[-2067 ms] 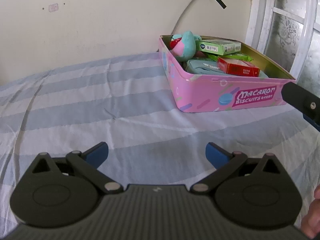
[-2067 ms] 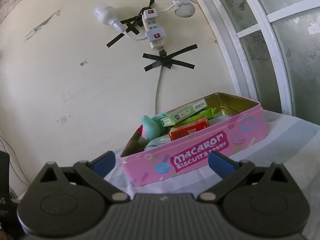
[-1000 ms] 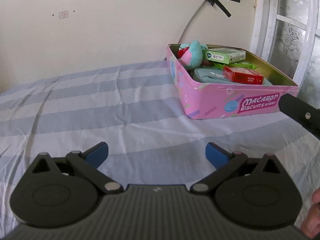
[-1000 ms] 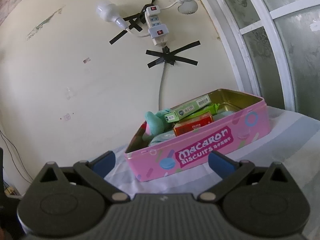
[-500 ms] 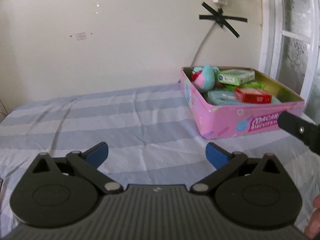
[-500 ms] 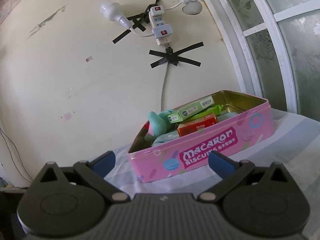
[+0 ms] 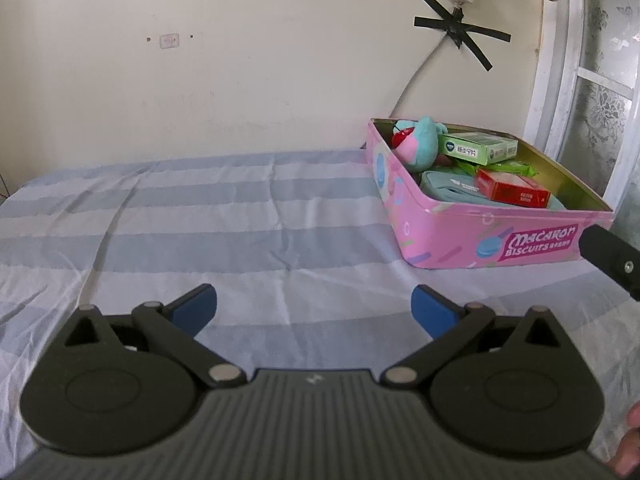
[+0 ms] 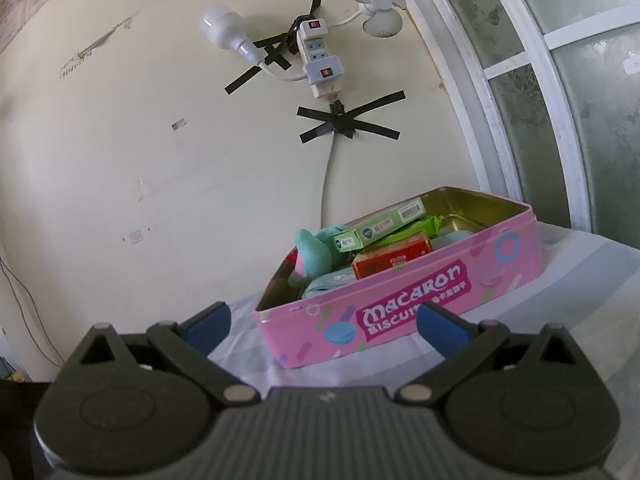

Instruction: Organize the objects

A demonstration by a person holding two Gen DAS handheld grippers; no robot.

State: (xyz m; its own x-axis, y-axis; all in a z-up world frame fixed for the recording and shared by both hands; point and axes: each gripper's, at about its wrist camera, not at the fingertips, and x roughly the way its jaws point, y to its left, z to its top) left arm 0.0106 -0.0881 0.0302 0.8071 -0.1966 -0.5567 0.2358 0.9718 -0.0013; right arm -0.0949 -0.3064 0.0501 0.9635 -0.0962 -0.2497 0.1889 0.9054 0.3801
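Observation:
A pink "Macaron Biscuits" tin [image 7: 460, 236] stands open on the striped bed sheet at the right. It also shows in the right wrist view [image 8: 404, 312]. Inside it lie a teal plush toy [image 7: 420, 142], a green box [image 7: 476, 148], a red box [image 7: 512, 190], a green packet and a teal pouch [image 7: 448, 188]. My left gripper [image 7: 314, 306] is open and empty over the sheet, left of the tin. My right gripper [image 8: 324, 324] is open and empty, just in front of the tin's long side. Part of the right gripper shows at the left wrist view's right edge [image 7: 612, 258].
The blue and white striped sheet [image 7: 200, 220] covers the bed. A cream wall stands behind, with a taped power strip [image 8: 320, 60], a bulb [image 8: 224, 28] and a cable. A white-framed window [image 8: 540, 100] is to the right of the tin.
Both grippers have drawn back and lifted a little from the tin, so more wall shows. Both stay open and empty. The tin and its contents have not moved.

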